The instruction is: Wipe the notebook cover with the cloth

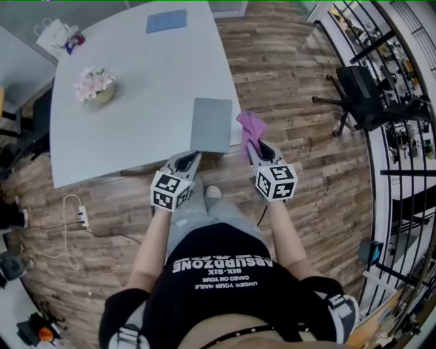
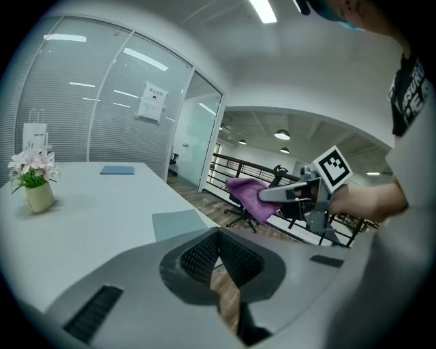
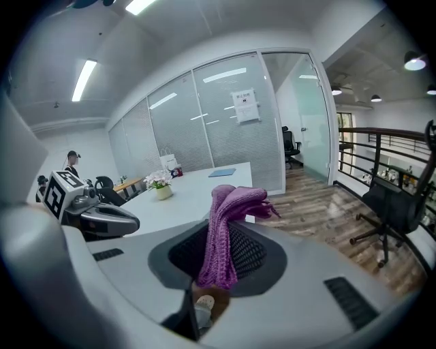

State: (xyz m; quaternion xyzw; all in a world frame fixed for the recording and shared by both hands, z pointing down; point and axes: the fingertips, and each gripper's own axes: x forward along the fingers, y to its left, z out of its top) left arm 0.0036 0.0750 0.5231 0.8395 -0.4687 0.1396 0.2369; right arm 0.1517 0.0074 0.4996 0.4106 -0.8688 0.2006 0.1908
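Observation:
A grey notebook (image 1: 211, 125) lies flat on the white table (image 1: 136, 102), at its near right corner. My right gripper (image 1: 255, 147) hovers just off that corner, over the floor, shut on a purple cloth (image 1: 250, 127) that bunches above the jaws and hangs down between them (image 3: 227, 204). My left gripper (image 1: 192, 158) is at the table's near edge, just short of the notebook (image 2: 181, 223), jaws shut with nothing in them. In the left gripper view, the right gripper (image 2: 300, 195) and the cloth (image 2: 246, 193) are on the right.
On the table stand a vase of pink flowers (image 1: 96, 85), a blue notebook (image 1: 166, 20) at the far end and a paper bag (image 1: 57, 37). A black office chair (image 1: 361, 88) stands by the railing on the right. A power strip (image 1: 82, 217) lies on the wooden floor.

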